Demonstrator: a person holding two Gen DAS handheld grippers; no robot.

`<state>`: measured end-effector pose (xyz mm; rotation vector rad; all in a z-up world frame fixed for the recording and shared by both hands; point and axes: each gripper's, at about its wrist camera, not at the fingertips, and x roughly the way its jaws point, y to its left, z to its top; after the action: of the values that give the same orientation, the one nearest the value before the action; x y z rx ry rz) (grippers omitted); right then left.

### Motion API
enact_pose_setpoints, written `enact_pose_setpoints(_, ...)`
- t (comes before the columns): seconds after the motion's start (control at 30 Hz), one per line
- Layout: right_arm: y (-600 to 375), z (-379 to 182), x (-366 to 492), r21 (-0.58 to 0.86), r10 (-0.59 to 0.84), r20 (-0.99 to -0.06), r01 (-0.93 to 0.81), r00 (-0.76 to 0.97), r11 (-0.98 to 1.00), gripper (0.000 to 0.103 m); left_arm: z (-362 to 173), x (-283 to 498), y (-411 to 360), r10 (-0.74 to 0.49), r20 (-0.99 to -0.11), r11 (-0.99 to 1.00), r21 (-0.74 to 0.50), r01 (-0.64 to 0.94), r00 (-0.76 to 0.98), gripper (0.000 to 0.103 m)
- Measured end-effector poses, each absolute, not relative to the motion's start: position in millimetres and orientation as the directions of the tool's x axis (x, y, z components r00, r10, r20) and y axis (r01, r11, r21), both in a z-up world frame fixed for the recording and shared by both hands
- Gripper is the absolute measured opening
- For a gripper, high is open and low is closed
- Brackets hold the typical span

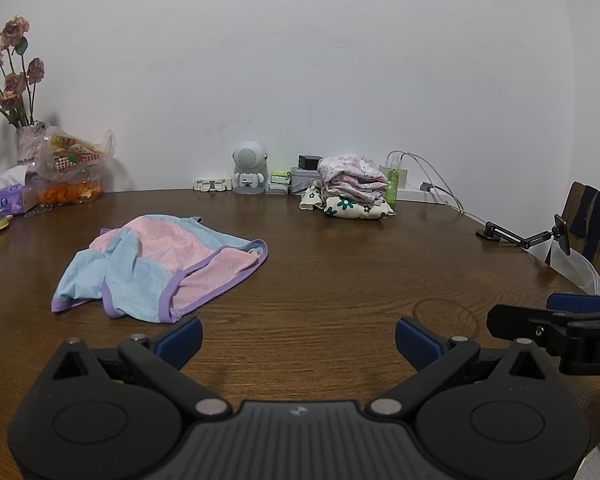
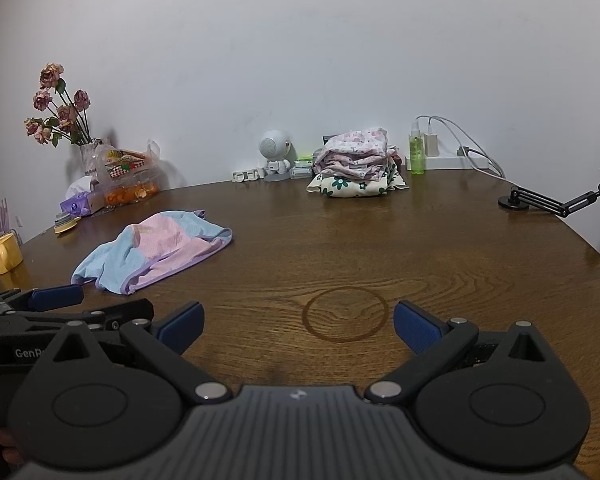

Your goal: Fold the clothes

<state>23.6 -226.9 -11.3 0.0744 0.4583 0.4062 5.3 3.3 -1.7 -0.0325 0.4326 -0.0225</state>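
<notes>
While both my left gripper and right gripper hover with jaws spread wide and empty, the crumpled pink-and-blue garment lies far left on the worktop; pinching its bunched layers could drag everything askew.

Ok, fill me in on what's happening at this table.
A person holds two grippers above the brown wooden table. Both the left gripper and the right gripper are open and hold nothing. A crumpled pink and light-blue mesh garment with purple trim lies unfolded, ahead and to their left. A stack of folded floral clothes sits by the wall. Folding of the mesh garment has not begun.
</notes>
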Motion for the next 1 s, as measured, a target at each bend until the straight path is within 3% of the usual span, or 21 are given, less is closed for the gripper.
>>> enact_pose_setpoints(0.5, -210, -5, 51, 0.148, 0.439, -0.484, -0.424, 0.757, 0.894, 0.103, 5, 24, 32, 0.003, -0.44, 0.999, -0.037, -0.022, 0.898, 0.103)
enact_pose_setpoints(0.7, -175, 17, 97, 0.151, 0.497, -0.534, -0.501, 0.684, 0.852, 0.103, 20, 61, 71, 0.122, -0.468, 0.992, 0.034, -0.12, 0.875, 0.103)
enact_pose_setpoints(0.87, -124, 24, 141, 0.079, 0.501, -0.57, -0.564, 0.651, 0.822, 0.103, 22, 99, 111, 0.19, -0.52, 0.981, 0.06, -0.186, 0.833, 0.103)
enact_pose_setpoints(1.0, -84, 16, 178, 0.007, 0.484, -0.602, -0.602, 0.635, 0.798, 0.102, 14, 117, 124, 0.162, -0.561, 0.985, 0.04, -0.169, 0.812, 0.101)
